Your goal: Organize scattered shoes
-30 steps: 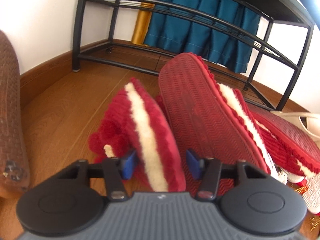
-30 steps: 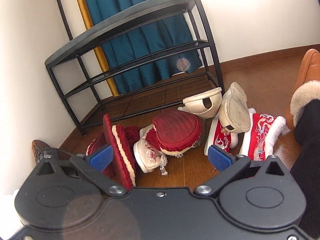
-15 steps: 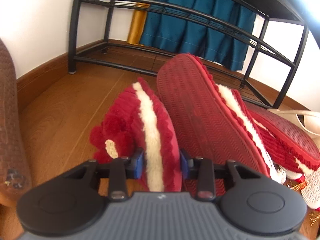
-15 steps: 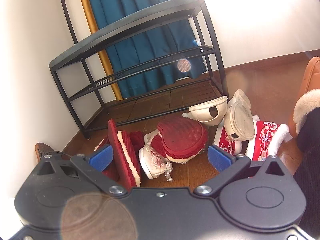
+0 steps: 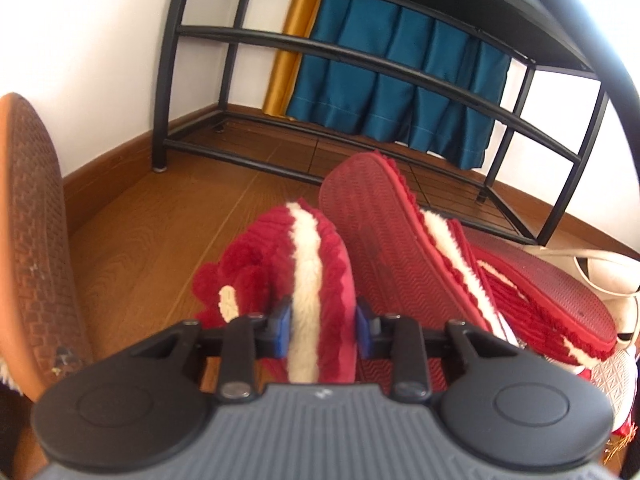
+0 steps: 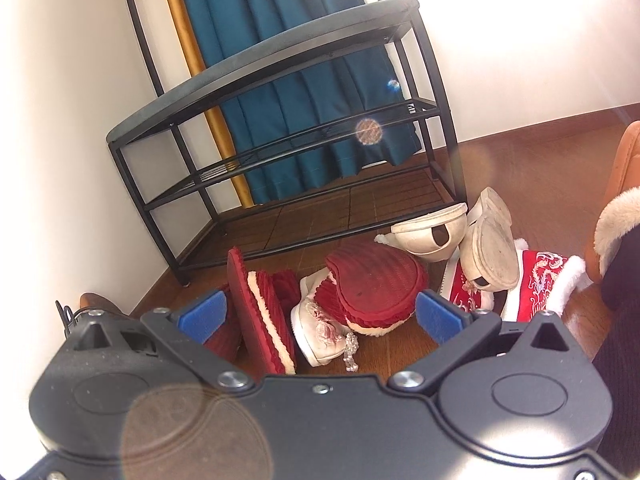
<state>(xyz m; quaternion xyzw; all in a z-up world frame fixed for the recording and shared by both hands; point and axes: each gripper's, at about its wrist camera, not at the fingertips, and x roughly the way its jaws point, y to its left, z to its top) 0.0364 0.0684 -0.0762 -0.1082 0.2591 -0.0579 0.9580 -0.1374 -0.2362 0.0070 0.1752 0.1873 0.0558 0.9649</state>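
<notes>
The left gripper (image 5: pixel 321 330) is clamped on the fleece-lined edge of a red corduroy slipper (image 5: pixel 308 264) on the wooden floor (image 5: pixel 152 232), just in front of the black metal shoe rack (image 5: pixel 360 60). Its mate (image 5: pixel 384 236) stands on edge just beside it, ribbed sole facing the camera. The right gripper (image 6: pixel 320 316) hangs wide and empty above the pile of shoes, where cream sandals (image 6: pixel 460 236) lie near embroidered red boots (image 6: pixel 540 288).

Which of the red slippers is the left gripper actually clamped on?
The fluffy red slipper with the white fleece stripe, pinched in the left gripper. The other red slipper stands on edge, sole showing, untouched.
</notes>
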